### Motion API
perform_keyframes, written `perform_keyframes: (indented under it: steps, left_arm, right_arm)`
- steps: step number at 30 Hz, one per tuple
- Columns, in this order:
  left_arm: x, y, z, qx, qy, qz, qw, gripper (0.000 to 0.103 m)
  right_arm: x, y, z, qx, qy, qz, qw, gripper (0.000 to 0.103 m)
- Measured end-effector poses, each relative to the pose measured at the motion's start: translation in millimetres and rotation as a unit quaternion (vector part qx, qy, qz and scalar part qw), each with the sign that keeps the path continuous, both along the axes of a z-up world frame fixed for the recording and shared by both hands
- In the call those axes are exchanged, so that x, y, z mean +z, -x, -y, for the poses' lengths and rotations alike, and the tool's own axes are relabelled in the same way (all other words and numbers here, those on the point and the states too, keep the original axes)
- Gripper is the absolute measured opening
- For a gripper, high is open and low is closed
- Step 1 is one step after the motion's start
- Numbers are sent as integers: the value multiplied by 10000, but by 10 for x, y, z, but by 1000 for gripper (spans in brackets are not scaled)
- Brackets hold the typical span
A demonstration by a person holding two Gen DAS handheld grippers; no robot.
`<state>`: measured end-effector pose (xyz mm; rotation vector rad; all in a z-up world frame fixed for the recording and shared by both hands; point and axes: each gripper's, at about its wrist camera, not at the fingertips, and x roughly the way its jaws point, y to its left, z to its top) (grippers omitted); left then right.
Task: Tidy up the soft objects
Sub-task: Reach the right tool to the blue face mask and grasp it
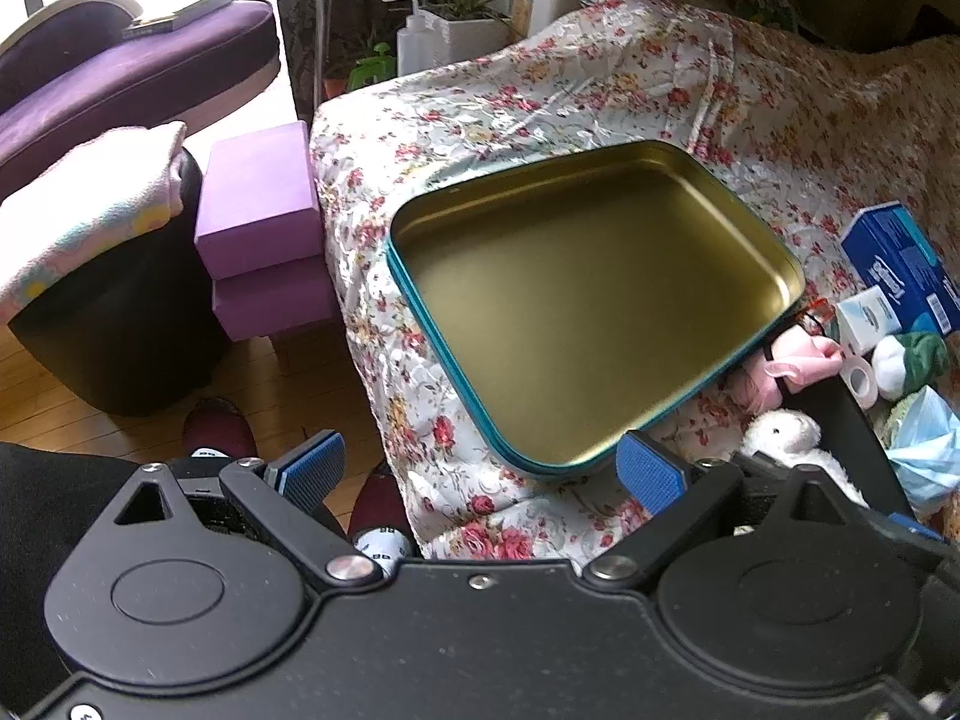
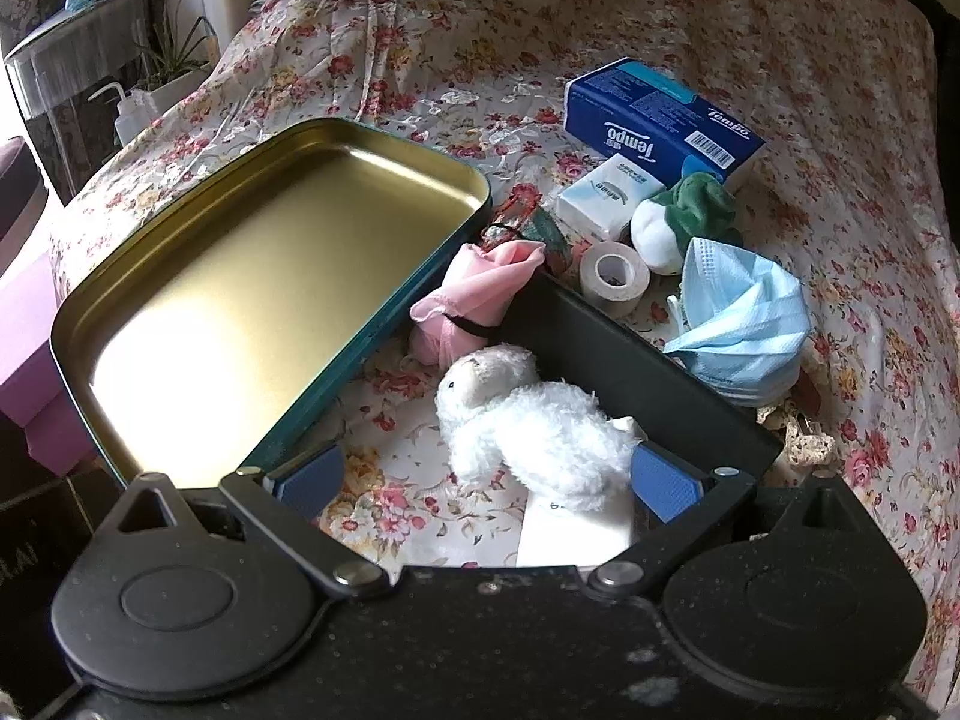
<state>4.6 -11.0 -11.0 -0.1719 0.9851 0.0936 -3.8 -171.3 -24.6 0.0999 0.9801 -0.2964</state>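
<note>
An empty gold tin with a teal rim [image 1: 600,294] [image 2: 240,294] lies on the floral cloth. Right of it lie a white plush lamb [image 2: 528,420] [image 1: 780,435], a pink cloth bundle [image 2: 474,300] [image 1: 792,366], a green-and-white plush [image 2: 684,216] [image 1: 906,360], a blue face mask [image 2: 744,312] [image 1: 924,444], a tape roll [image 2: 615,276], a small tissue pack [image 2: 606,198] and a blue Tempo box [image 2: 660,120] [image 1: 900,264]. My left gripper [image 1: 480,474] is open at the tin's near edge. My right gripper [image 2: 486,480] is open, its pads either side of the lamb's rear, with the right pad [image 2: 663,483] close beside the plush.
A black box edge [image 2: 630,354] runs behind the lamb. Left of the cloth-covered surface stand purple blocks [image 1: 258,222], a dark stool with folded towel [image 1: 90,222], a purple sofa [image 1: 120,72] and plants [image 1: 468,18]. Feet in red slippers [image 1: 216,426] stand on the wooden floor.
</note>
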Motion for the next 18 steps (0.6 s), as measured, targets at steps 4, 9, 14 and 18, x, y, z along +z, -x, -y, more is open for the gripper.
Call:
perform_keyframes:
  steps: [4,9,14,18]
  left_arm:
    - [20,-17,45,-55,-21,-26,10000,94]
    - [35,-16,161,-318,-93,-28,9994,94]
    - [62,12,349,-820,-225,36,9964,94]
    - [58,37,506,-1283,-217,24,9915,94]
  right_arm:
    - [46,39,122,-142,18,69,9999,102]
    - [82,117,390,-417,67,105,9991,102]
    - [98,235,749,-775,64,159,9968,102]
    - [87,357,1076,-1171,80,170,9929,102]
